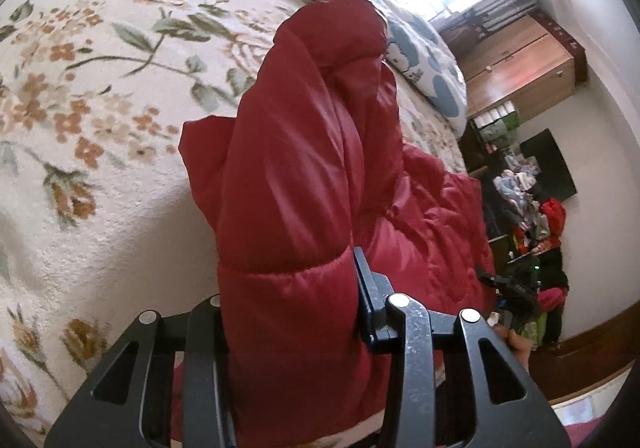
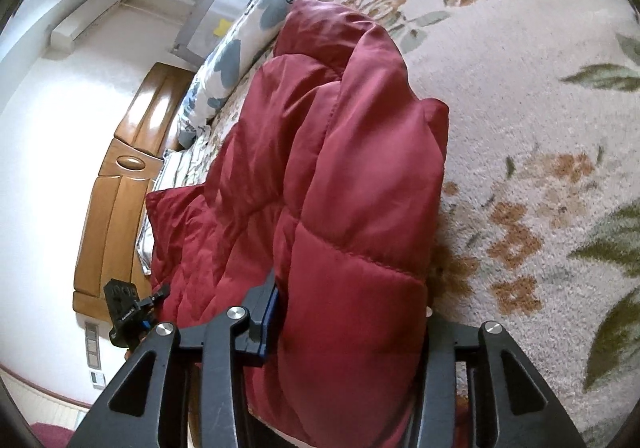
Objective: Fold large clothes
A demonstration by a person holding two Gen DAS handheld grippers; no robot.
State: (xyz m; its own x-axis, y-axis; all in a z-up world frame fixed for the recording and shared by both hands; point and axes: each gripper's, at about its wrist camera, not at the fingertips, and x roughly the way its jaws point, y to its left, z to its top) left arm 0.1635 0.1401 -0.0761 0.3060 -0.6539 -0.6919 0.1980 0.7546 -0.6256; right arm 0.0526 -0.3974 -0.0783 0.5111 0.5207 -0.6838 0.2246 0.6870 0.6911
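One red padded jacket (image 1: 296, 184), two claws (left (image 1: 294, 308), right (image 2: 352, 312)), one floral bedspread (image 1: 100, 88), one blue-patterned quilt (image 1: 420, 44)

No readable text, labels or numbers anywhere; a small mark on the far claw (image 2: 132, 304) is too blurred to make out.

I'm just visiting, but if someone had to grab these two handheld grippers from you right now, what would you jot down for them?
Left gripper: shut on a thick fold of the red puffer jacket.
Right gripper: shut on another fold of the same jacket.
The jacket is bunched and lifted over the floral bedspread, the rest trailing on the bed.
Done: both ends gripped. Left: lay the fold down, flatten, finish folding.
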